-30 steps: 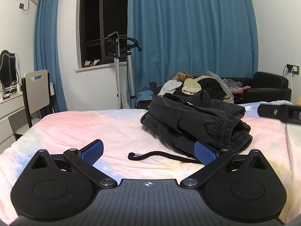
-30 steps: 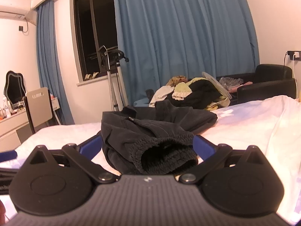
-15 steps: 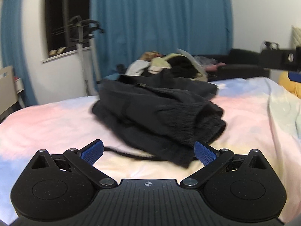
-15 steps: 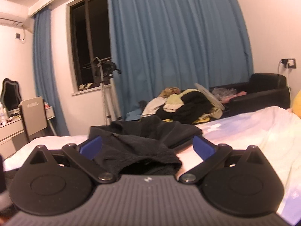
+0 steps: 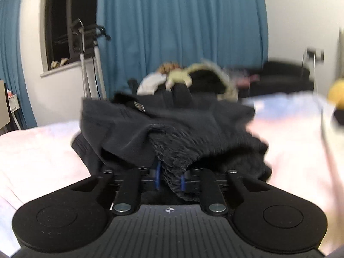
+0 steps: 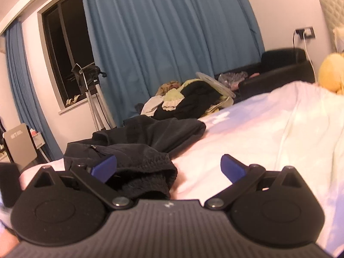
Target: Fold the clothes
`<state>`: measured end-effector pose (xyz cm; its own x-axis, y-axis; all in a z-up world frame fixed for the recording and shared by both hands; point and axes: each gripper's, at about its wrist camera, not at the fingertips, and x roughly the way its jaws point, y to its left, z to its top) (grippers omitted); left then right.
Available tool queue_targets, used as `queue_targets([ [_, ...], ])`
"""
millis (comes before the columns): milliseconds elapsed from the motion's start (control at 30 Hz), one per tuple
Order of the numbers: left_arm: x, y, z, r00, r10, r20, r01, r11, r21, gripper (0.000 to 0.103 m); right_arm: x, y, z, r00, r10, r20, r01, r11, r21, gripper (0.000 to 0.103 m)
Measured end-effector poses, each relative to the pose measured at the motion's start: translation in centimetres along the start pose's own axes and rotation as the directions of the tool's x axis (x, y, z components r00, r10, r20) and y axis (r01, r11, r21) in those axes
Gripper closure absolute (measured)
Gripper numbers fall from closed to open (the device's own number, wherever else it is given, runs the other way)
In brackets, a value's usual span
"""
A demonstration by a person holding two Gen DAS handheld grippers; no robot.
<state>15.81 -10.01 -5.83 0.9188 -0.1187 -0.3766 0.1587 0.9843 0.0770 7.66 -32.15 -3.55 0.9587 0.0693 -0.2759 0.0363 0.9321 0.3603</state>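
Observation:
A crumpled black garment point(image 5: 172, 129) with a ribbed elastic edge lies on the pale pink and white bedsheet point(image 5: 43, 150). My left gripper point(image 5: 170, 177) is at its near edge; its jaws are closing, and the blue pads pinch a fold of the ribbed band between them. In the right wrist view the same garment point(image 6: 150, 133) spreads left of centre. My right gripper point(image 6: 168, 167) stands open and low over the bedsheet point(image 6: 258, 139). The ribbed opening lies by its left fingertip point(image 6: 104, 167), and bare sheet fills the rest of the gap.
Beyond the bed a heap of mixed clothes point(image 6: 189, 99) sits beside a black armchair point(image 6: 279, 68). A garment steamer stand point(image 6: 90, 90) stands by the dark window. A chair point(image 6: 19, 144) is at far left, a yellow plush toy point(image 6: 331, 73) at far right.
My left gripper moved forward to the garment and its wide-open jaws came together on the ribbed band. The right gripper shifted so the garment sits further left between its fingers.

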Motion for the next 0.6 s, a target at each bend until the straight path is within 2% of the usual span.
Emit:
queue_targets([
  [167,-2.3,5.2,2.7,0.997,0.008,0.072,0.001,0.992,-0.123,0.093,0.7,1.1,-0.5,0.999,0.004,0.046,-0.004,1.0,-0.009,0.0],
  [400,-5.0,13.6,8.3,0.979,0.076,0.19,-0.042,0.983,-0.18,0.093,1.8,3.6,-1.4,0.997,0.04,0.069,-0.036,0.998,-0.051,0.0],
  [500,-4.2,18.1,10.9,0.977,0.126,0.173,-0.086,0.971,-0.225,0.093,2.7,5.0,-1.9,0.996,0.054,0.065,-0.048,0.995,-0.087,0.0],
  [600,-1.5,22.8,11.9,0.976,0.179,0.12,-0.141,0.952,-0.273,0.093,4.2,5.9,-2.7,0.997,0.076,0.026,-0.073,0.993,-0.097,0.0],
])
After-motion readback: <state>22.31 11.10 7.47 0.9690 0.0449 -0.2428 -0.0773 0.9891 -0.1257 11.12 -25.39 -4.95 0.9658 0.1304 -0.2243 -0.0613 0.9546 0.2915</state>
